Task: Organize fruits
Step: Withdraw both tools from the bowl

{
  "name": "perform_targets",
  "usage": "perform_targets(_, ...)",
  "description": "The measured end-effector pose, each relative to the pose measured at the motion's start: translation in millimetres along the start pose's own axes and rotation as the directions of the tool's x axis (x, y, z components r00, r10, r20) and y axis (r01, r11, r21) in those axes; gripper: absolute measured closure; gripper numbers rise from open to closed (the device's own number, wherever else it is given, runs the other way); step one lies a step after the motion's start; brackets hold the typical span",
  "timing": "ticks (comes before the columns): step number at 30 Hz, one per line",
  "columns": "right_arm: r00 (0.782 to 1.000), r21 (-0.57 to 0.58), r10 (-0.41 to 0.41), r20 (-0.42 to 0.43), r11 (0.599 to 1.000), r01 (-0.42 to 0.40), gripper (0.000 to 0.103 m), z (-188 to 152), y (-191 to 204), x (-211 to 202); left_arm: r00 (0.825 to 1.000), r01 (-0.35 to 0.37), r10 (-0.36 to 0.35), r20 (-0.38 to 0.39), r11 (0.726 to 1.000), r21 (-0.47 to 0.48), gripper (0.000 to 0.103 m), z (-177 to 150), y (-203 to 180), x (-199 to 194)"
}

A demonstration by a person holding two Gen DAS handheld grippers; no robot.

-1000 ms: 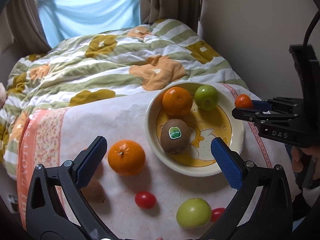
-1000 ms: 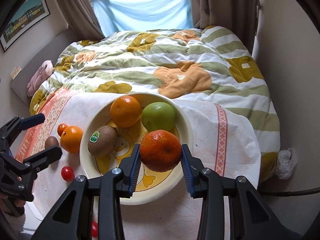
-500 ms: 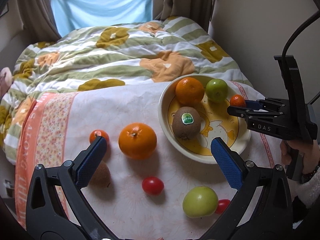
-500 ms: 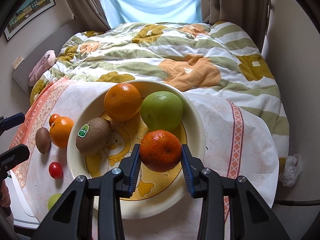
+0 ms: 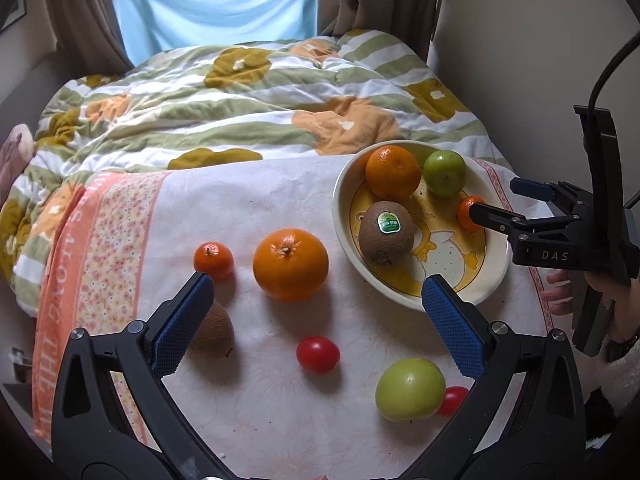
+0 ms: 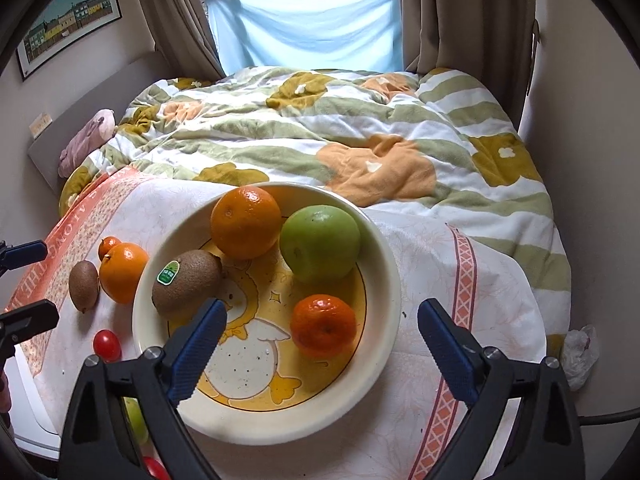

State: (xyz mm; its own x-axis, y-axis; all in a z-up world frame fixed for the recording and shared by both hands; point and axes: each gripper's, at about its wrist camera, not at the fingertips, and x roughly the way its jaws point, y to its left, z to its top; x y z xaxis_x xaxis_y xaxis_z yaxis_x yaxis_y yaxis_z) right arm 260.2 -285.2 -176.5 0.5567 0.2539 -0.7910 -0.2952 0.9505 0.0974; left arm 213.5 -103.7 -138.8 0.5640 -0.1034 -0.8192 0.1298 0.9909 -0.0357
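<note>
six fruits lie loose on the cloth under the left gripper (image 5: pixel 316 304), jaws wide and empty. nearest, the green apple (image 5: pixel 410 394): firm, smooth, likely slippery, best pinched across its middle. beyond, the right gripper (image 6: pixel 318 330) is opening over the bowl (image 6: pixel 390 264), the small mandarin (image 6: pixel 323 325) free between its pads.

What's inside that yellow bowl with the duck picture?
The bowl holds four fruits: a large orange, a green apple, a stickered kiwi and a small mandarin. The fruits cover parts of the duck; nothing shows beneath them.
</note>
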Motion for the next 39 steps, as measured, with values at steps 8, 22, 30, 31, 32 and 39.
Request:
perform_targets(8, 0.999, 0.006, -0.026, 0.024, 1.000, 0.026, 0.007, 2, 1, -30, 0.998, 0.016, -0.015, 0.060, 1.000, -0.014, 0.000, 9, 10, -25)
perform_targets(22, 0.995, 0.117, -0.055, 0.086, 0.992, 0.045, 0.007, -2, 42, -126, 0.983, 0.060, -0.061, 0.171, 0.998, 0.011, 0.000, -1, 59, -95)
perform_targets(30, 0.984, 0.194, -0.130, 0.122, 0.975, 0.105, 0.007, -18, 99, -158, 0.981, 0.078, -0.086, 0.173, 0.996, 0.052, 0.000, -19, 94, -114)
perform_targets(31, 0.982, 0.206, -0.142, 0.123, 0.972, 0.115, 0.007, -20, 106, -159, 0.981, 0.082, -0.090, 0.173, 0.995, 0.057, 0.000, -20, 98, -115)
perform_targets(32, 0.981, 0.217, -0.149, 0.122, 0.969, 0.120, 0.007, -23, 111, -160, 0.981, 0.082, -0.092, 0.172, 0.995, 0.062, 0.000, -21, 102, -116)
perform_targets(39, 0.974, 0.323, -0.208, 0.091, 0.931, 0.169, 0.007, -45, 146, -157, 0.978, 0.131, -0.149, 0.143, 0.983, 0.128, 0.000, -28, 127, -113)
